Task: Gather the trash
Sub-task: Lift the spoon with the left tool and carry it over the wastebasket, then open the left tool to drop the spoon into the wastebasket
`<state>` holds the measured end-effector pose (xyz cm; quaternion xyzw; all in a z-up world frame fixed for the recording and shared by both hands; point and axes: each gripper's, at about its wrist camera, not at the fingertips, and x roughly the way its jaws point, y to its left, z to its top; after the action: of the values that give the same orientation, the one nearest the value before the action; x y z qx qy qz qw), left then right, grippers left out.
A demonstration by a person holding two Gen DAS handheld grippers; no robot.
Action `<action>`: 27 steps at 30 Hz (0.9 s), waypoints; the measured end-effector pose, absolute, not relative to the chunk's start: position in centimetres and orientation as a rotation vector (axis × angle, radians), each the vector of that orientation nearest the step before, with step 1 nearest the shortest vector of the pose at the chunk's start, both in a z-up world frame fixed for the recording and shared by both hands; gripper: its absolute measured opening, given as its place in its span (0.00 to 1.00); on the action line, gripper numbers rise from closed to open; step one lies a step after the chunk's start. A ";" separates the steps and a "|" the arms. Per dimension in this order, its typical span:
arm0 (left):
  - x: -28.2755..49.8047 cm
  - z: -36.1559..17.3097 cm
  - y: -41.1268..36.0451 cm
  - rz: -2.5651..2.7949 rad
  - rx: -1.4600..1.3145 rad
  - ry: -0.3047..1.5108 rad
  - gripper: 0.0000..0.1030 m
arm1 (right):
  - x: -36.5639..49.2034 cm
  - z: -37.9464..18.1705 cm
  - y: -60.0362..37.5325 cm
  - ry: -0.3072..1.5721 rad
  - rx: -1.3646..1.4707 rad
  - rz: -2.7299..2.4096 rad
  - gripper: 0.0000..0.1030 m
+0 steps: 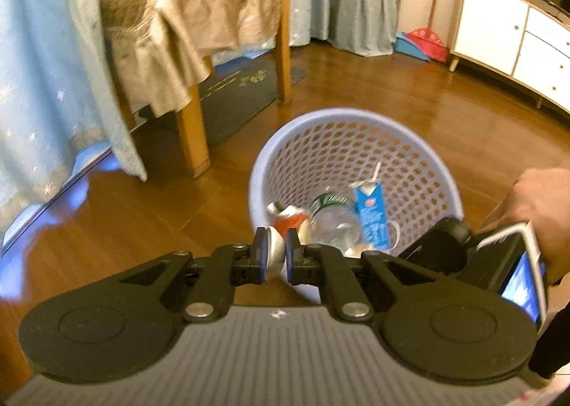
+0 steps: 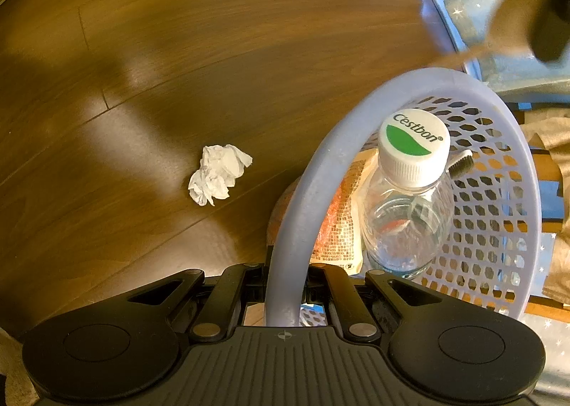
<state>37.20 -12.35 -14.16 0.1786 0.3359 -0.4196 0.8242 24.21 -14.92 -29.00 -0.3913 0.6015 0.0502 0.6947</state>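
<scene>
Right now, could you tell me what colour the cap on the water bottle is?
White with a green patch, on the bottle cap; clearest in the right wrist view.

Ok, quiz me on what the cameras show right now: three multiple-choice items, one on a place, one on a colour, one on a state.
1. Where is the crumpled tissue?
A. inside the basket
B. on the wooden floor outside the basket
C. on the chair

2. What colour is the drink carton in the basket?
A. blue
B. yellow
C. black

3. How is the right gripper?
A. wide open above the floor
B. shut on the tissue
C. shut on the basket's rim

Key:
1 B: the tissue lies on the floor, apart from the basket.
2 A: the carton, with its straw, is blue.
3 C: the rim runs between the fingers of the right gripper.
</scene>
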 end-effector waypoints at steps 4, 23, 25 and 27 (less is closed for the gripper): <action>37.2 -13.9 -11.4 -0.871 0.381 0.709 0.07 | 24.1 -29.0 -14.9 1.345 -0.876 0.109 0.00; 35.8 -9.0 -16.5 -1.074 0.284 0.571 0.14 | 25.1 -29.5 -14.9 1.350 -0.869 0.104 0.00; 36.4 -10.3 -17.4 -1.048 0.310 0.592 0.38 | 25.1 -29.5 -15.0 1.352 -0.868 0.103 0.00; 37.0 -11.2 -17.3 -1.026 0.306 0.600 0.33 | 25.0 -29.4 -15.1 1.352 -0.866 0.101 0.00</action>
<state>36.97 -17.35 -11.23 0.1437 0.2816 -0.4816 0.8174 25.01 -15.08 -29.41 -0.3880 0.6052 0.0452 0.6936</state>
